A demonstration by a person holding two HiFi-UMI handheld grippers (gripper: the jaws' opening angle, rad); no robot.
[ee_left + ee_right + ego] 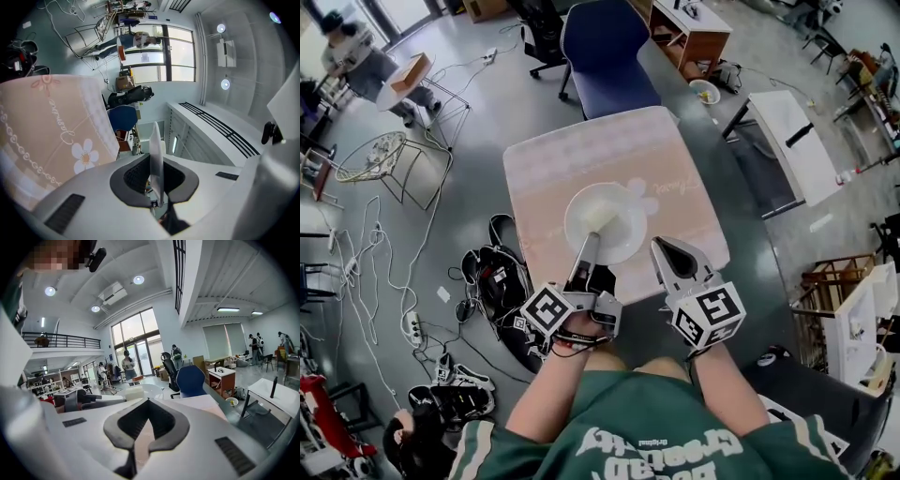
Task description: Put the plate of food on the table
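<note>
A white plate (623, 230) with a pale block of food (602, 217) is over the near half of the pink-clothed table (544, 164). I cannot tell whether it rests on the cloth. My left gripper (586, 251) is shut on the plate's near rim, which shows edge-on (156, 154) between the pads in the left gripper view. My right gripper (662, 247) is just right of the plate, shut and holding nothing. In the right gripper view its jaws meet (136, 445), with the plate (150, 391) and the food (129, 392) to the left beyond them.
A blue chair (605, 47) stands at the table's far side. Shoes and cables (492, 281) lie on the floor to the left. A white desk (792, 141) is at the right and a wire chair (380, 155) at the left. People stand in the distance (127, 363).
</note>
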